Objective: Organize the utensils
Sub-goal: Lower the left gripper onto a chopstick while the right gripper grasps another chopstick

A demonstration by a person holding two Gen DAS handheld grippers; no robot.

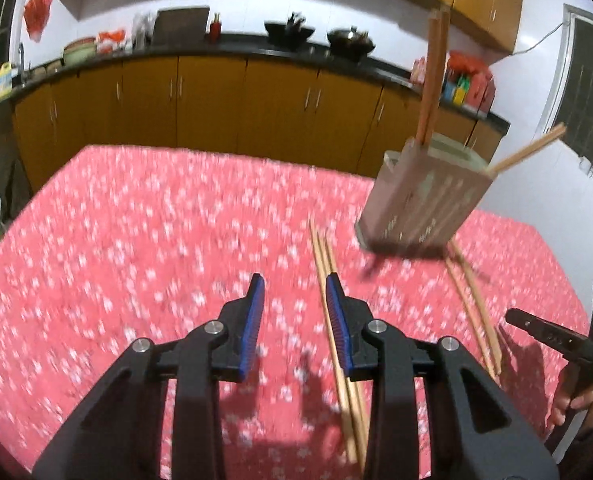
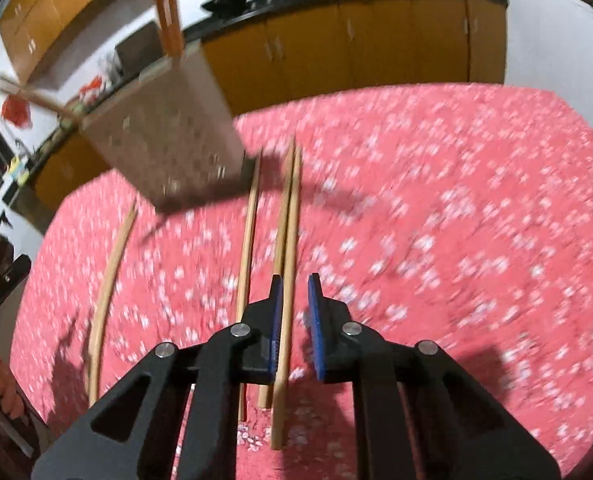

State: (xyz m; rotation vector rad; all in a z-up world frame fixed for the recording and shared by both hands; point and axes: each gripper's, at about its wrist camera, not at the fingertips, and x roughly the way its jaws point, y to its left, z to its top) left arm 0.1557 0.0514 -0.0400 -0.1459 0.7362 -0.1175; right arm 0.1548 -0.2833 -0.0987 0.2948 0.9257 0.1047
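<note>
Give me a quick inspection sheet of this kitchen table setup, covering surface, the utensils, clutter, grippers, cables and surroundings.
Surface: red floral tablecloth covers the table; picture blurred.
Job's things: brown utensil holder upright with chopsticks sticking out; loose chopsticks lying flat, one pair near the left gripper, another pair toward the right.
Clutter: nothing seen on the cloth.
Grippers: left gripper open, empty; right gripper open, above chopsticks, not clamping.
Cables: one wire on the wall by the window.
Surroundings: orange cabinets, dark countertop with woks and bottles.
</note>
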